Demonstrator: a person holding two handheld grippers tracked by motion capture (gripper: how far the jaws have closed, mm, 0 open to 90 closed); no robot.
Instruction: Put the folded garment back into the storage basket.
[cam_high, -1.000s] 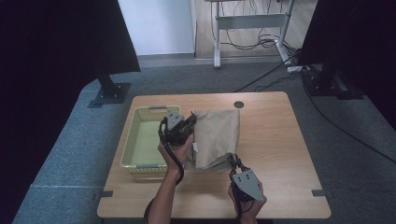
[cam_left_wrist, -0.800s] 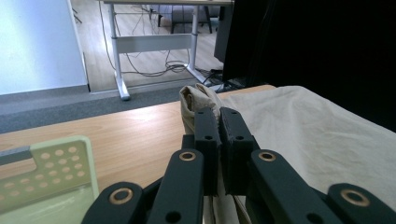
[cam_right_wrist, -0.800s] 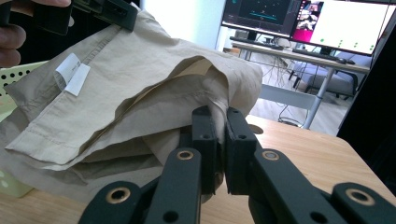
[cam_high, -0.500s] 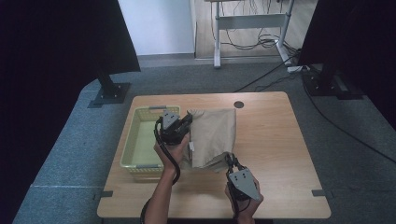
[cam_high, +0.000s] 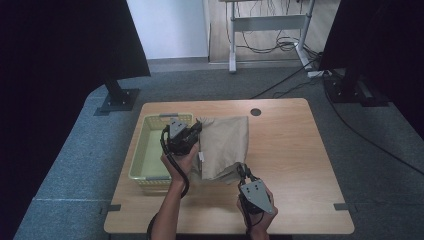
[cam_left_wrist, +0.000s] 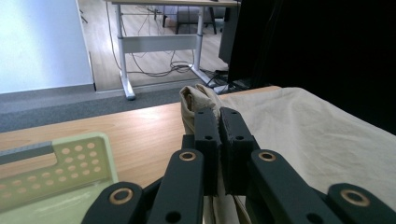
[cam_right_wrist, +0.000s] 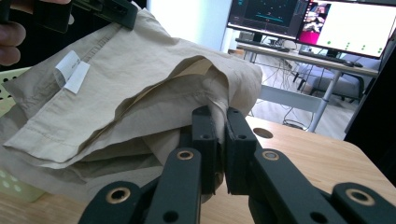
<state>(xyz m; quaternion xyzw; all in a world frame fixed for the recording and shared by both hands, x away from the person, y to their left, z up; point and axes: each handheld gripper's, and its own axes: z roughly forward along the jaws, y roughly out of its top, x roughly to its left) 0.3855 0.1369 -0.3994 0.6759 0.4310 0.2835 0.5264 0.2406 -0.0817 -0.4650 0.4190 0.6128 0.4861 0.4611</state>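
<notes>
Folded beige garment (cam_high: 223, 144) lies beside green basket (cam_high: 150, 150).

matt cloth garment (cam_high: 223, 145), wood table (cam_high: 295, 150)

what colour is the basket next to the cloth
Pale green basket, clearest in the high view.

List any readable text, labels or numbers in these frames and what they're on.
None can be read.
White care tags sewn inside the folded beige cloth garment: print too faint and small to make out.
Two lit monitors on the background desk: windows and dots show, text too small and blurred to read.
</notes>
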